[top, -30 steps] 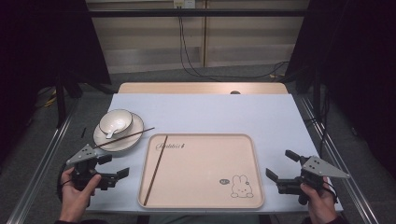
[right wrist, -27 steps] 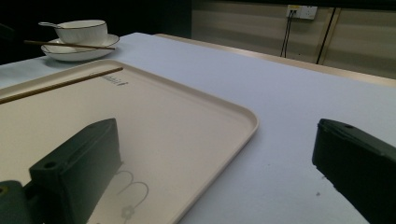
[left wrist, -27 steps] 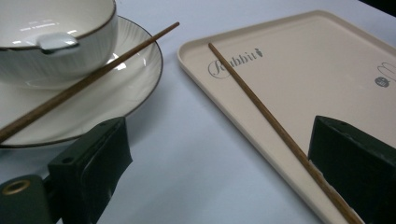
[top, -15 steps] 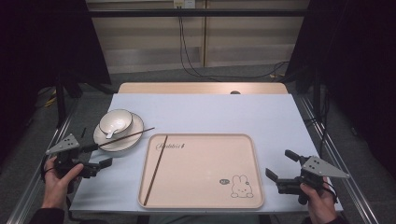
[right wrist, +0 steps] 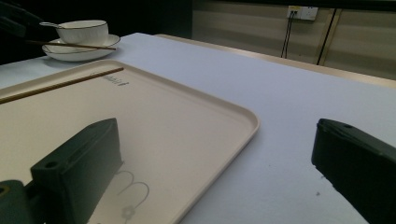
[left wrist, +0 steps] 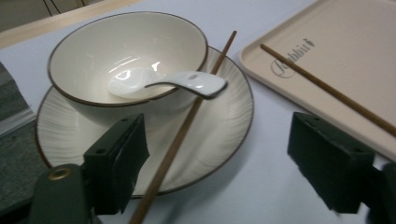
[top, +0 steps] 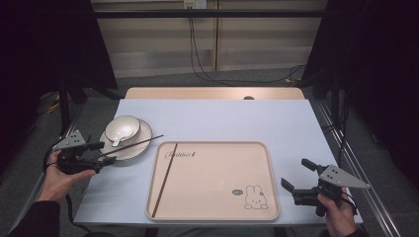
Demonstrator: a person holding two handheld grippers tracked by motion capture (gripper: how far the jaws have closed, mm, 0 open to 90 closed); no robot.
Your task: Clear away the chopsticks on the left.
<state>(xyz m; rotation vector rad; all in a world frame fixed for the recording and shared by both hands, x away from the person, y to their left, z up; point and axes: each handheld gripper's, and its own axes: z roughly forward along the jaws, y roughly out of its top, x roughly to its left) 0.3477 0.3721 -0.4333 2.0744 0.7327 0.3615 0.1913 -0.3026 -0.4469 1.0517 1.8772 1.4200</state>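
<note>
A cream bowl with a white spoon in it sits on a ribbed plate at the table's left. One brown chopstick lies across the plate, under the spoon's handle. A second chopstick lies along the left side of the beige rabbit tray. My left gripper is open at the plate's near-left rim, and the first chopstick's near end runs between its jaws. My right gripper is open and empty just right of the tray's near right corner.
The light blue tabletop stretches bare behind and right of the tray. A wooden strip edges the far side. Metal rails run along both table sides, with dark floor and cables beyond.
My left gripper has moved left, away from the tray's edge, then forward to the plate, and now straddles the chopstick's end. The right gripper has stayed put.
</note>
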